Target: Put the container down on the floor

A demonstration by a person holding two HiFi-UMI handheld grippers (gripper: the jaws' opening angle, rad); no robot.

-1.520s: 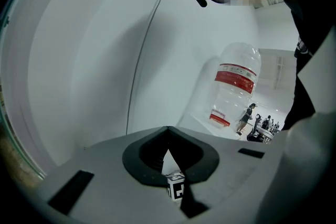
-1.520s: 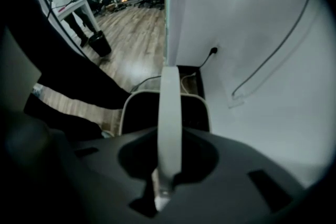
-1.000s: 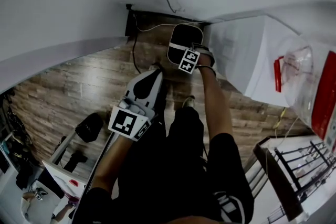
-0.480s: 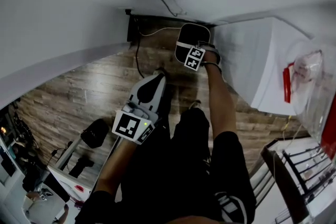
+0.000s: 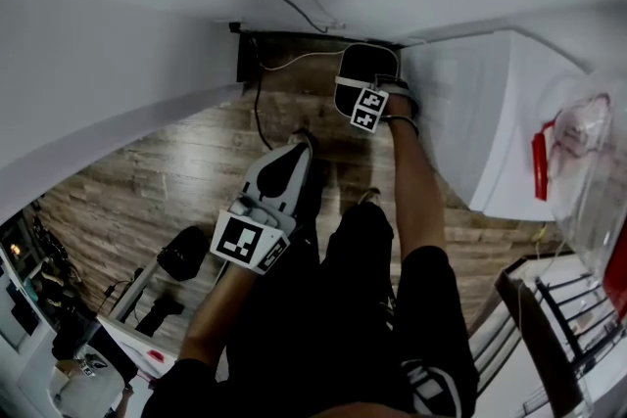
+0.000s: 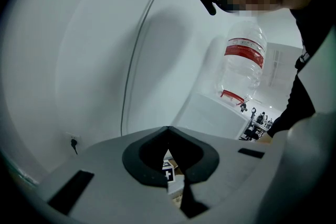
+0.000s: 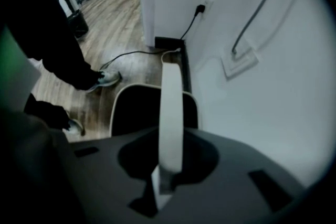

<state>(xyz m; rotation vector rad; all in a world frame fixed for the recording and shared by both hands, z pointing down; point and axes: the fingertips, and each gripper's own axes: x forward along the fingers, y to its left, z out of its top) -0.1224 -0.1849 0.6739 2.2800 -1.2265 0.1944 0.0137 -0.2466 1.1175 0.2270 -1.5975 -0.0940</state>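
Wood-plank floor (image 5: 196, 162) bounded by a white wall (image 5: 118, 34), with one dark cable (image 5: 257, 98) trailing out of the corner at 12 o'clock of the head view. Black container (image 5: 367, 66) with pale rim, just right of 12 o'clock and close to that corner, hanging below the right gripper (image 7: 170, 150) by a single white handle (image 7: 171, 97). Jaws of that gripper closed on the handle, pinching the band upright. Left gripper (image 6: 168, 135) near the centre of the head view, toward 7 o'clock of the container and well apart from it, jaws pressed together on nothing. Large clear water bottle (image 6: 242, 68) on a white block (image 5: 480, 132) at 3 o'clock of the head view.

Step in hand, as judged: lowering of the container toward the floor, release not yet made. Contact between base and planks not possible to tell.

Next move, as judged: straight descent until the base sits flat, kept clear of the wall at 3 o'clock and of the cable at 12 o'clock in the right gripper view. Then spreading of the jaws and withdrawal from the handle without tipping the container.

Counts: one container, one handle, two grippers, one water bottle, one floor cable, two shoes (image 7: 107, 78) toward 10 o'clock in the right gripper view.
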